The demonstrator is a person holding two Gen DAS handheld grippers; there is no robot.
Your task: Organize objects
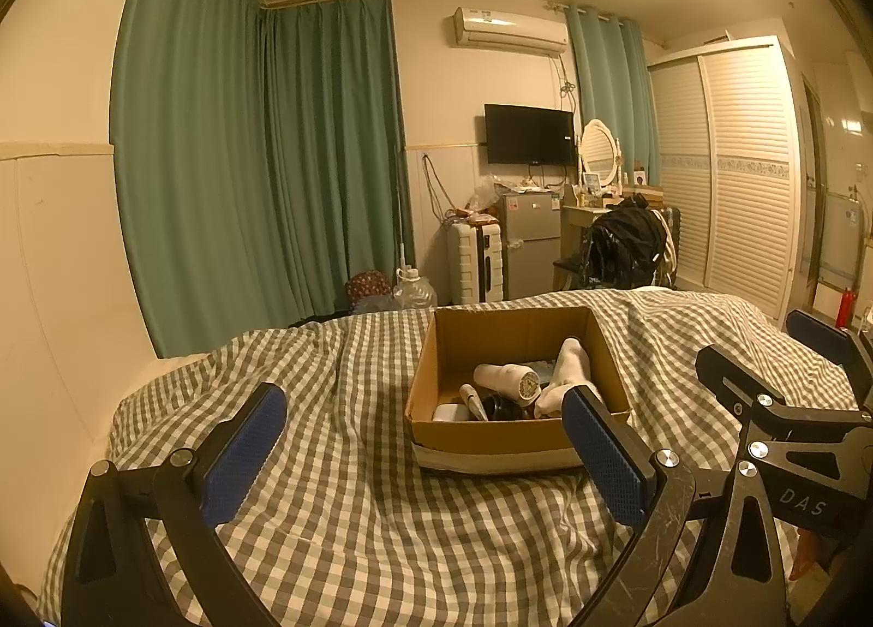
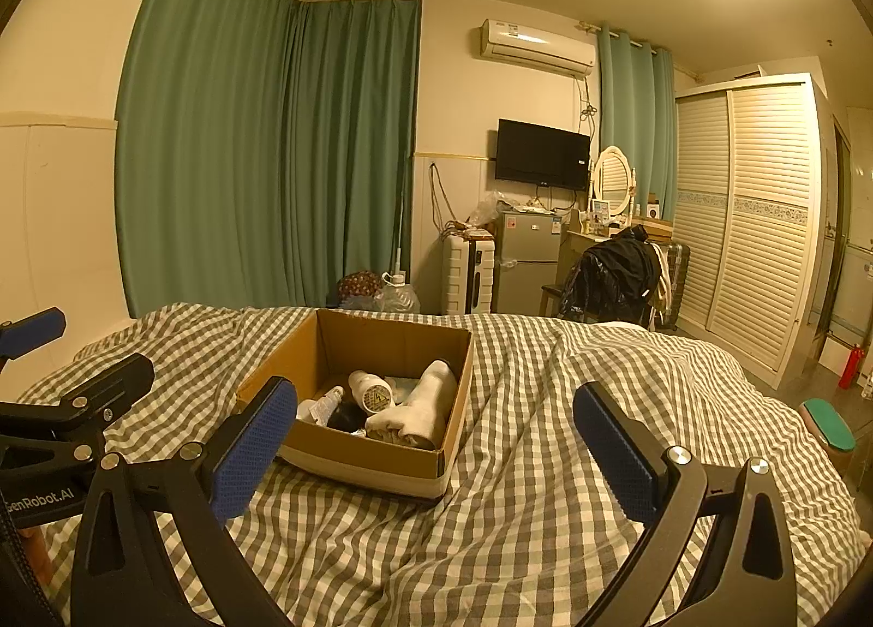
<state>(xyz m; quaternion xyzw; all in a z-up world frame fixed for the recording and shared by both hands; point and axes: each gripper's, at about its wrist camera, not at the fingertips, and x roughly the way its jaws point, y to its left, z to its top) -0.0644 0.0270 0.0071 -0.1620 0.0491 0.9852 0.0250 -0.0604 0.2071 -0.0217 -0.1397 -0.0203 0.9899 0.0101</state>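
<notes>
Cardboard box (image 1: 518,436) sat on the checked bed (image 1: 338,518), holding a white bottle (image 1: 507,381), socks (image 1: 567,370) and a tube (image 1: 473,402), apparently gathered there for tidiness; left claw (image 1: 423,463) and right claw (image 2: 431,458) both hovered spread and empty.
</notes>
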